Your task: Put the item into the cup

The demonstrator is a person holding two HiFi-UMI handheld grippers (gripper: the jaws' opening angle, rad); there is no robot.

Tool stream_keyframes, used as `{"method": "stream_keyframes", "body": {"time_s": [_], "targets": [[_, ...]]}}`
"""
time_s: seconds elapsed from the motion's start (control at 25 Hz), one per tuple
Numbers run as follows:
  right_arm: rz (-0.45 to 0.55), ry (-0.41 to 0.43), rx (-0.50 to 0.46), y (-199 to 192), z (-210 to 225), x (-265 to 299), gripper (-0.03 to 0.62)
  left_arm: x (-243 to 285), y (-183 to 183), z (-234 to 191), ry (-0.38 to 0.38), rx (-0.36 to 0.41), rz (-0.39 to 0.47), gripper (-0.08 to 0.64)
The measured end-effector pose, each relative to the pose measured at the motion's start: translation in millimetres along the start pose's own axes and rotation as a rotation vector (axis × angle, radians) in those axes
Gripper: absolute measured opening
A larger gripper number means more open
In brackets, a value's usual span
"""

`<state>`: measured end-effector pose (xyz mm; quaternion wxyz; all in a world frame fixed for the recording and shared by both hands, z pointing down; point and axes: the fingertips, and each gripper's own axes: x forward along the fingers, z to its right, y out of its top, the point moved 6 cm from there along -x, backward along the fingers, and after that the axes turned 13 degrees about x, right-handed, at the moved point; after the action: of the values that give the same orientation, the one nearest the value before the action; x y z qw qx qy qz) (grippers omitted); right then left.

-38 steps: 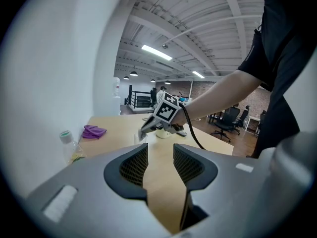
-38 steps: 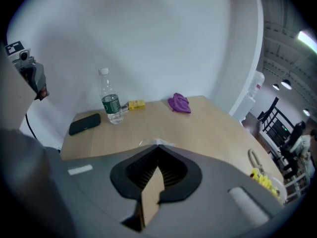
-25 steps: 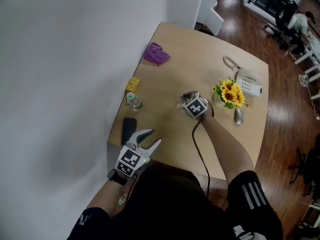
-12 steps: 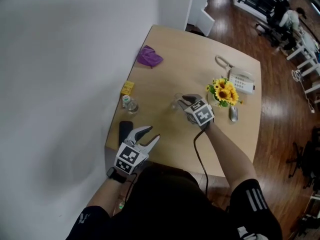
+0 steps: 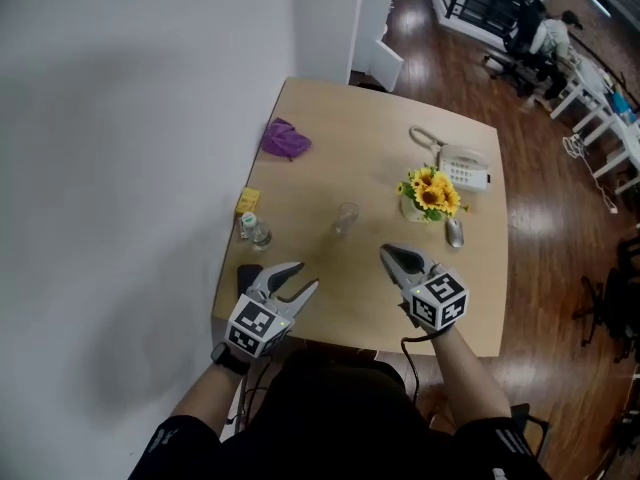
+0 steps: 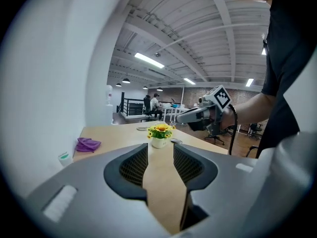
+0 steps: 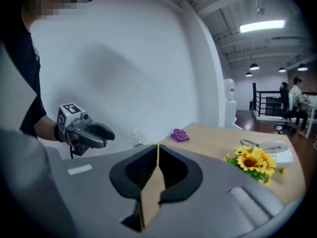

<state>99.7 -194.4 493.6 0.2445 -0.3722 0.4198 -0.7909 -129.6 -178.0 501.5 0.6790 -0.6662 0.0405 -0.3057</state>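
We hold the left gripper (image 5: 305,276) over the near left corner of the wooden table (image 5: 350,298), its jaws spread apart with nothing between them; in the left gripper view only bare tabletop shows through the gap. The right gripper (image 5: 393,258) hangs over the near edge further right, well apart from the left one. Its jaws are closing, the tips already meeting in a thin seam, and nothing is caught between them. The clear cup (image 5: 345,218) stands upright near the middle of the table, beyond both grippers and touched by neither. From the head view we cannot tell whether anything lies inside it: it is too small and too see-through to say. To the right of the cup sits a pot of yellow flowers (image 5: 430,188), with a grey mouse (image 5: 455,232) just beside it on the near side and a white phone (image 5: 465,166) just beyond it. Along the left edge, by the white wall (image 5: 120,168), a small bottle (image 5: 255,231) stands next to a small yellow thing (image 5: 247,200), and further back lies a crumpled purple cloth (image 5: 285,139).
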Motion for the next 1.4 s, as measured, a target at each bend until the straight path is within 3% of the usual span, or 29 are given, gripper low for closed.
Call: {"method": "stream_keyframes", "body": {"time_s": [0.36, 0.72, 0.92, 1.4], "targets": [[0.158, -0.033, 0.037, -10.4, -18.2, -129.3, 0.008, 5.4, 22.1, 59.0, -0.013, 0.001, 0.032, 0.16], [0.141, -0.047, -0.051, -73.2, -36.7, -252.3, 0.008, 2.2, 37.3, 190.0, -0.011, 0.007, 0.009, 0.16], [0.147, -0.049, -0.019, -108.2, -44.5, -296.3, 0.008, -8.1, 38.8, 245.3, -0.027, 0.039, -0.004, 0.16], [0.208, -0.106, 0.035, -124.0, -81.0, -332.0, 0.008, -37.6, 51.5, 269.8, -0.052, 0.084, 0.022, 0.164]]}}
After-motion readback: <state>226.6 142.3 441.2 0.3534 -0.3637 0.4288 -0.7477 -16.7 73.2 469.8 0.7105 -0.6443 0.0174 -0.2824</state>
